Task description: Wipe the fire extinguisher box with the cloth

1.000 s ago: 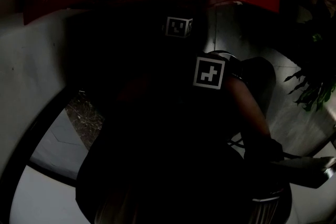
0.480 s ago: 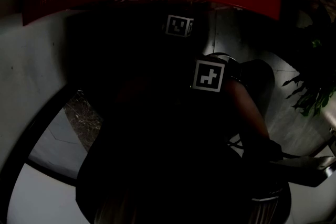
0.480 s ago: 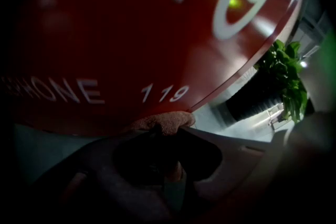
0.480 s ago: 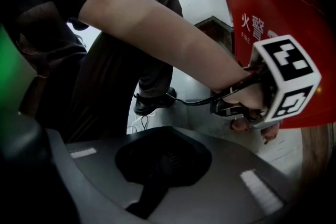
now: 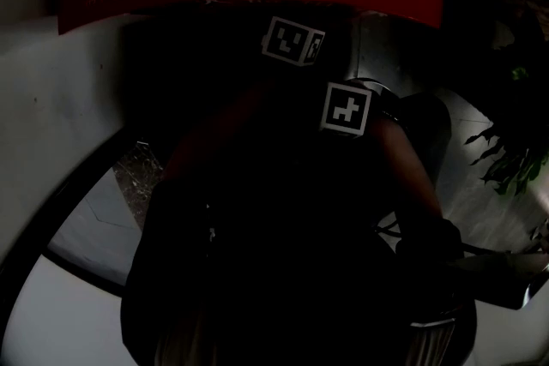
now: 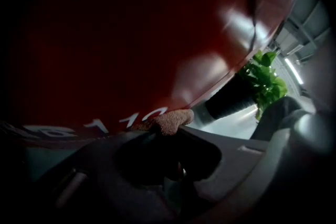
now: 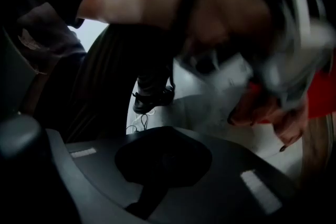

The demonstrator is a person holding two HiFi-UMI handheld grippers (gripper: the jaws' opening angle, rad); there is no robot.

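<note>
Left gripper (image 6: 167, 136): brown cloth (image 6: 169, 121) against glossy red box (image 6: 131, 34)

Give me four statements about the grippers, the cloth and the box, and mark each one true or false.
1. The left gripper grips a brown cloth. True.
2. The fire extinguisher box in front of that cloth is blue. False: it is red.
3. A green plant shows in the left gripper view. True.
4. The right gripper grips a second cloth. False: its jaws are together with nothing between them.
</note>
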